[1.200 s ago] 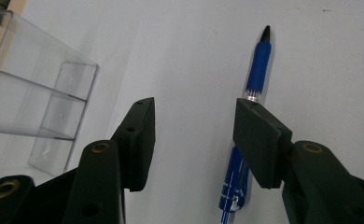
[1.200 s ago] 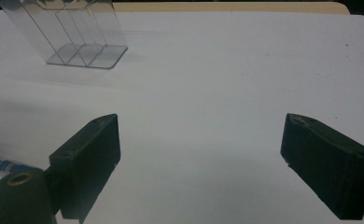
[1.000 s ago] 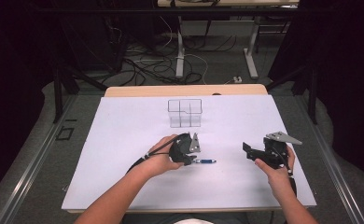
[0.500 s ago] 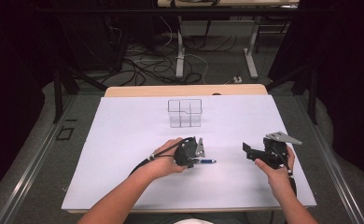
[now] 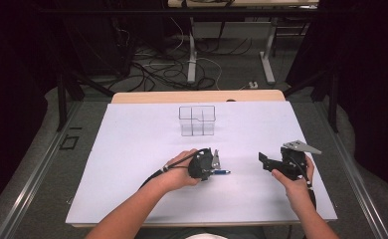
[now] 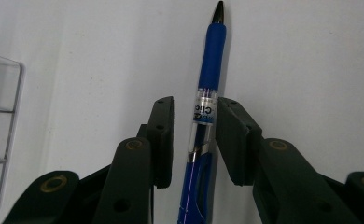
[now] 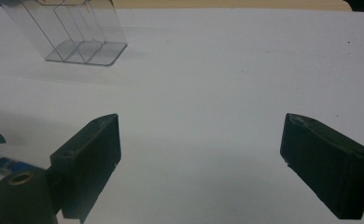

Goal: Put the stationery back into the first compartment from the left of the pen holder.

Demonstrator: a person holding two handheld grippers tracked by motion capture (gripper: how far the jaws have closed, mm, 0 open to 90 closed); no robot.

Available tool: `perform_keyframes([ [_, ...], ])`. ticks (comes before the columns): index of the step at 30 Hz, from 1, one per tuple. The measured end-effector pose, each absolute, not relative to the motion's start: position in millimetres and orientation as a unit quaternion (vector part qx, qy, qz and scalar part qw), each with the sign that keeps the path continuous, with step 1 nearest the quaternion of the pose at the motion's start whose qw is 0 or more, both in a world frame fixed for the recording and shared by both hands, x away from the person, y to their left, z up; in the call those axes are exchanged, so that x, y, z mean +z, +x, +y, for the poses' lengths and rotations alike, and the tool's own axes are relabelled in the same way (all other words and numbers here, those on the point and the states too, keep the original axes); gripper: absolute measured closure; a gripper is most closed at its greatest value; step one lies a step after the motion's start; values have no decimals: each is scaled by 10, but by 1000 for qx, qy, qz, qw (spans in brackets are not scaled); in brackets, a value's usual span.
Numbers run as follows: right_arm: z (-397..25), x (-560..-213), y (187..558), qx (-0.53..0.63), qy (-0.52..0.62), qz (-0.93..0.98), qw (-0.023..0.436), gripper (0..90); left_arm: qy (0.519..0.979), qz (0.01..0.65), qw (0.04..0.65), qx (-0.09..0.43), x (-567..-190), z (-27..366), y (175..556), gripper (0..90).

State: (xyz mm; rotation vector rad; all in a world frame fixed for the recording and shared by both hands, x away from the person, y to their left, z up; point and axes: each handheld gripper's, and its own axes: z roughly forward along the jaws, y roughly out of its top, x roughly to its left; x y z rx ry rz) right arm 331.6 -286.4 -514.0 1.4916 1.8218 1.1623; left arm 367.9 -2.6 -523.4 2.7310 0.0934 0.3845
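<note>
Left hand-held gripper point(image 5: 216, 160) straddling the blue click pen with clear barrel point(image 5: 220, 172), grasp not yet made.
High view: pen lies on the white bench point(image 5: 132, 149), at 6 o'clock from the clear plastic divided organiser point(image 5: 197, 120). Left gripper view: jaws flank the barrel, small gaps both sides; next, squeeze. Right gripper view: right hand-held gripper point(image 7: 199, 163) wide apart, holding nothing.
</note>
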Motion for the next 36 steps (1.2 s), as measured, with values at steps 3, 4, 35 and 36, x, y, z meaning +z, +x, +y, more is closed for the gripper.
perform_keyframes([
  [3, -2866, -5142, 3317, 428, 549, 671, 255, 119, 972, 30, 187, 136, -5249, -37, 3679, 675],
  [4, -2866, -5142, 3317, 428, 549, 671, 255, 119, 973, 30, 187, 134, -5259, -43, 3679, 675],
  [35, -2871, -5142, 3319, 427, 546, 674, 256, 122, 976, -4, 172, 132, -5330, -85, 3679, 781],
  [36, -2871, -5142, 3319, 427, 546, 674, 256, 122, 976, -4, 172, 131, -5331, -85, 3679, 783],
])
